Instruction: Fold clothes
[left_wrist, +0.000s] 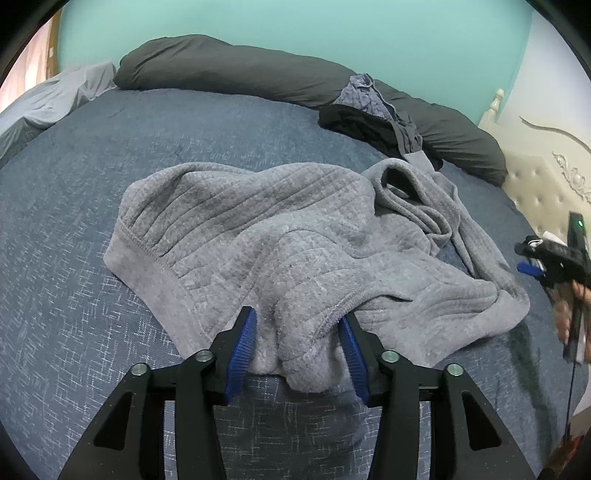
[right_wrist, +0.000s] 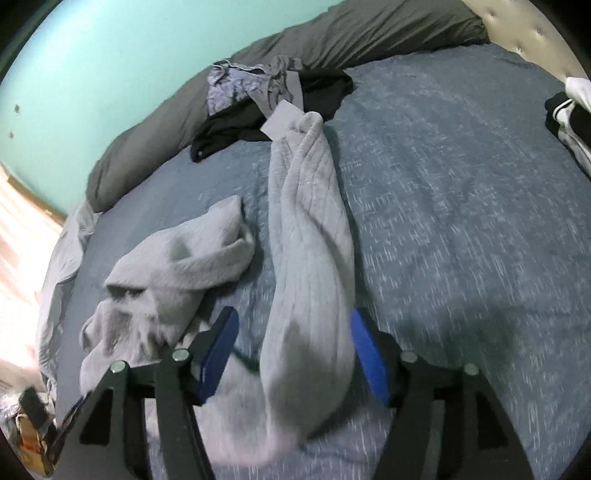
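A grey fleece garment (left_wrist: 277, 229) lies crumpled on the blue bed cover (left_wrist: 74, 221). My left gripper (left_wrist: 297, 314) is shut on a bunched edge of it, and the fabric fills the gap between the blue pads. In the right wrist view a long narrow part of the same garment (right_wrist: 310, 229) runs away from me between the fingers of my right gripper (right_wrist: 293, 314). That gripper stands open, with a dark gap beside the left pad. The right gripper (left_wrist: 532, 266) also shows at the right edge of the left wrist view, held by a hand.
A long dark grey bolster (left_wrist: 229, 70) lies along the teal wall. Dark and lilac clothes (left_wrist: 373, 114) are piled against it. A cream tufted headboard (left_wrist: 546, 184) stands to the right. Black-and-white clothing (right_wrist: 569, 114) lies at the bed's far right. A pale grey sheet (left_wrist: 55, 96) lies rumpled at the left.
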